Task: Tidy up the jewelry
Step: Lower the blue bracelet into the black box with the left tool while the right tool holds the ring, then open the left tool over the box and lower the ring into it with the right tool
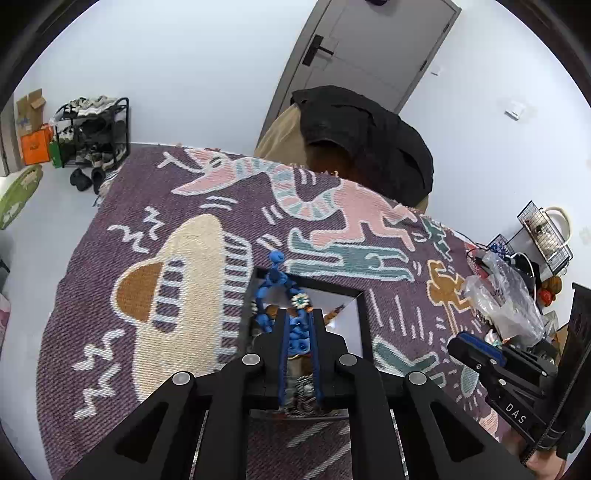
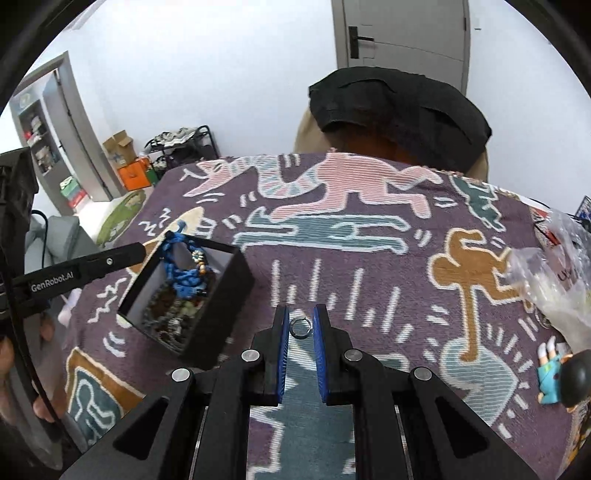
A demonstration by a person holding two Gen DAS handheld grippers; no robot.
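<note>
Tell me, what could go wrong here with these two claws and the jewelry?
The small ring sits between the right gripper fingers, jaws not yet closed; it might slip away into the woven blanket. The blue bead necklace in the left gripper hangs over the black box wall and could drag it.

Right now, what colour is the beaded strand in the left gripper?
Blue. The beaded strand hangs over the black box; clearest in the left wrist view.

Patterned rug [image 2: 369,258] covers the table. Past its far edge: black jacket [image 2: 399,110] on chair, grey door [image 2: 402,33] behind. Shoe rack [image 1: 92,133] off rug's far-left corner; plastic bag [image 2: 554,273] at right edge.
</note>
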